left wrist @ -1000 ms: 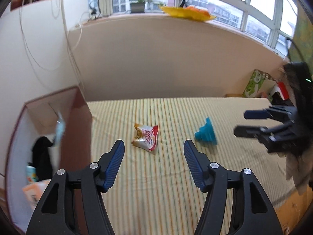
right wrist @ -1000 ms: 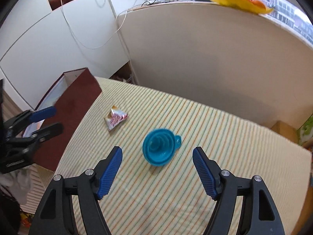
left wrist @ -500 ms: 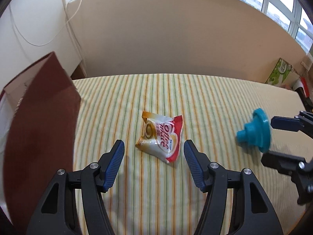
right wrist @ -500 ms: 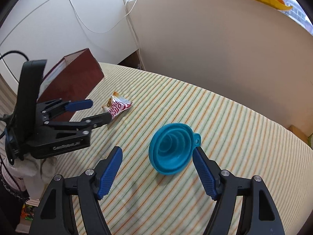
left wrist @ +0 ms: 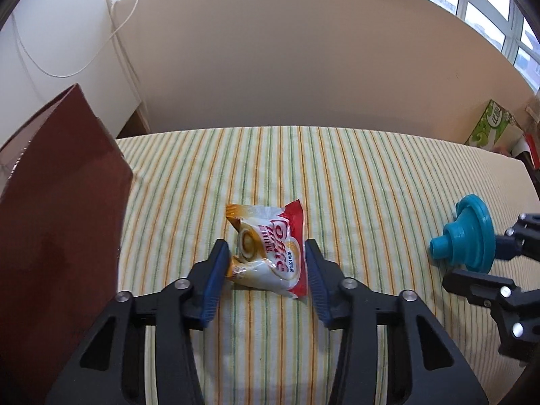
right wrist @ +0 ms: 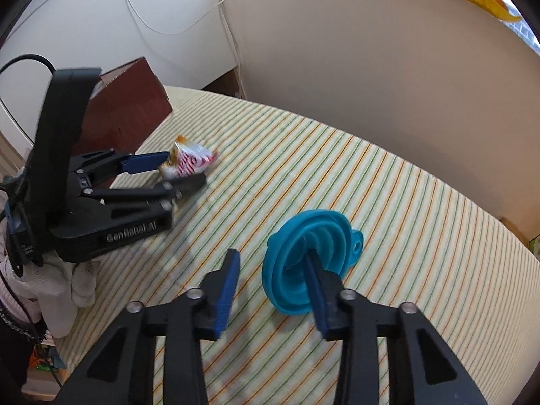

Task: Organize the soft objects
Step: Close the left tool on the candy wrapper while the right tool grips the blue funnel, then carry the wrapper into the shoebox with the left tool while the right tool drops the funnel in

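Note:
A red, white and gold snack packet (left wrist: 266, 251) lies on the striped cloth (left wrist: 354, 182). My left gripper (left wrist: 265, 258) is open, its two blue pads on either side of the packet, close to it. A teal collapsible funnel (right wrist: 303, 260) lies on its side to the right; it also shows in the left wrist view (left wrist: 469, 236). My right gripper (right wrist: 275, 270) is open; its right finger reaches into the funnel's mouth, its left finger is outside the rim. In the right wrist view the left gripper (right wrist: 175, 172) straddles the packet (right wrist: 189, 162).
A dark red open box (left wrist: 57, 216) stands at the table's left edge, right beside my left gripper. A tall beige panel (left wrist: 303, 60) walls the far side. A green carton (left wrist: 489, 125) sits at the far right.
My left gripper moved forward over the packet and its jaws narrowed around it. My right gripper moved forward to the funnel and narrowed, with one finger now inside its mouth.

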Demonstrator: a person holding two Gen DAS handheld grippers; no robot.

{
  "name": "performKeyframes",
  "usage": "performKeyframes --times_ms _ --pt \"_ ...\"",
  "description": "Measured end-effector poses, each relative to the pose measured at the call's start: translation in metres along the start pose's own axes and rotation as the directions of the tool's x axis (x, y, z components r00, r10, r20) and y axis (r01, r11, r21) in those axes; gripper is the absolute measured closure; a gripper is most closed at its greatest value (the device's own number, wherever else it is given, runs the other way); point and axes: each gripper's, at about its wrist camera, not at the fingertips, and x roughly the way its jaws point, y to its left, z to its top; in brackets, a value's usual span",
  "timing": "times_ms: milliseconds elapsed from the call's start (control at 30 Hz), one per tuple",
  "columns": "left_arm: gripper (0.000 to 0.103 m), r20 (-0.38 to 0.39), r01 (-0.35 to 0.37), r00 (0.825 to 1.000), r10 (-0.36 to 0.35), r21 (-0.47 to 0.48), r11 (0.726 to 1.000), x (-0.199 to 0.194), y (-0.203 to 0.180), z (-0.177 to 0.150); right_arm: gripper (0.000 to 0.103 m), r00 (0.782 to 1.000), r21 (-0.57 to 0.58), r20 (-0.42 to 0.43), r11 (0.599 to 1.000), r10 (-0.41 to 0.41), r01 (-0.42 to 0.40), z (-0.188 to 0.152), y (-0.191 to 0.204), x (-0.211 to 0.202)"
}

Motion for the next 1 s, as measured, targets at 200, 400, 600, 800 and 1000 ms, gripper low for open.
performKeyframes --times_ms 200,400,600,800,1000 --pt "0.071 -0.006 0.024 1.0 -0.024 -0.038 0.999 -0.002 0.013 -0.001 0.092 1.0 0.026 0.007 1.0 -0.003 0.002 -0.005 -0.005 -0.009" --pt "0.071 0.029 0.044 0.999 -0.043 -0.034 0.998 -0.022 0.009 -0.008 0.094 0.999 0.031 0.04 0.999 -0.012 0.01 -0.008 -0.003 -0.031" --pt "0.071 0.084 0.095 0.992 -0.091 -0.038 0.995 -0.059 0.005 -0.013 0.094 0.997 0.048 0.082 0.999 -0.003 -0.001 -0.015 0.001 -0.058" --pt "0.071 0.18 0.137 0.975 -0.13 -0.029 0.99 -0.113 0.01 -0.019 0.094 0.987 0.005 0.159 1.0 0.012 -0.013 -0.009 0.026 -0.097" --pt "0.071 0.243 0.114 0.965 -0.102 -0.039 0.993 -0.164 0.037 -0.026 0.094 0.97 -0.064 0.232 0.996 0.07 -0.057 0.009 0.064 -0.132"
